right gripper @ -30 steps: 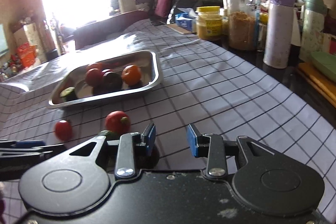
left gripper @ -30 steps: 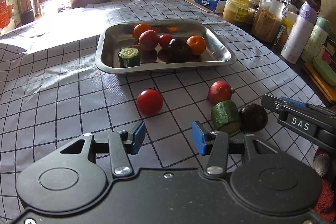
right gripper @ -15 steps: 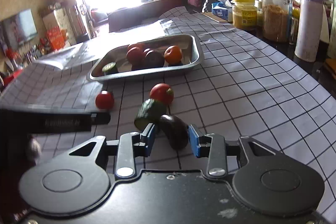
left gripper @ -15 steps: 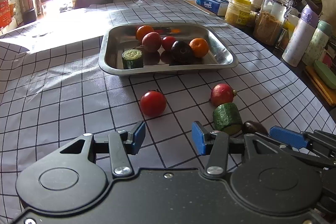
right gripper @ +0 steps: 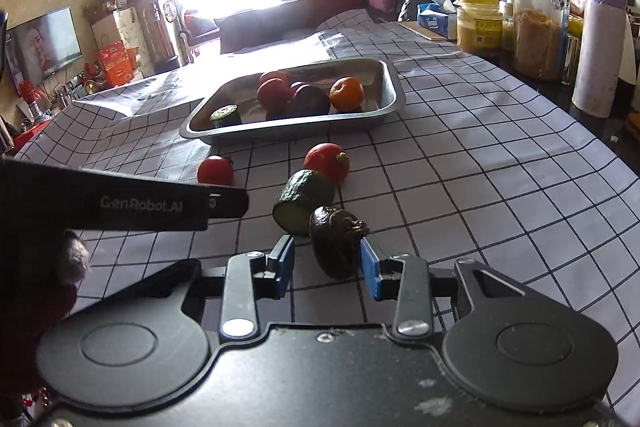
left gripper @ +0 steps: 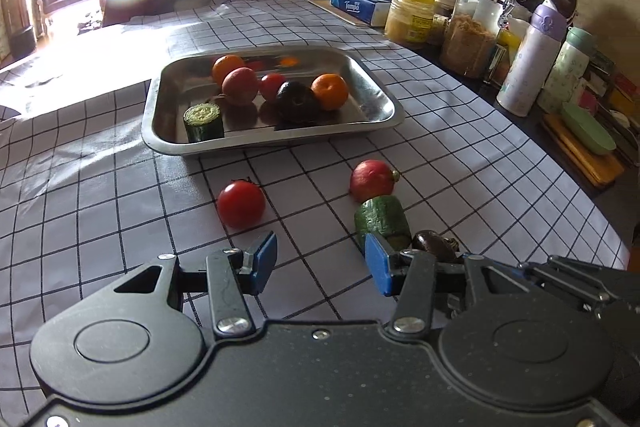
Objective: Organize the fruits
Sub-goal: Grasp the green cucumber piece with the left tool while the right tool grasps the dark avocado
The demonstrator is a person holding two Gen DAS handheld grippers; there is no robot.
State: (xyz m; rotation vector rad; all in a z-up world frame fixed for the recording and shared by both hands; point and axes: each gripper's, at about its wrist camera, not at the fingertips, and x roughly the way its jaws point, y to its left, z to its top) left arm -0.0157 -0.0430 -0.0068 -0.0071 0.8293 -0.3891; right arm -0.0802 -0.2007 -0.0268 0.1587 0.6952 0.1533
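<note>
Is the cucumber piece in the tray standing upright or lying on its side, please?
Upright. In the tray the cucumber piece stands on one cut end, its pale cut face turned up and its dark skin forming the sides.

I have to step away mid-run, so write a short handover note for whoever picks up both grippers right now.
Right gripper: jaws open around the dark avocado on the checked cloth; the right pad looks at its skin, the left pad stands clear, so it is not gripped yet.
Left gripper: open, empty, hovering near the tomato.
Done: steel tray already holds two oranges, a red apple, a tomato, an avocado and a cucumber piece.
Left on the cloth: avocado, cucumber piece, red apple, tomato. Close on the avocado and carry it to the tray first.
</note>
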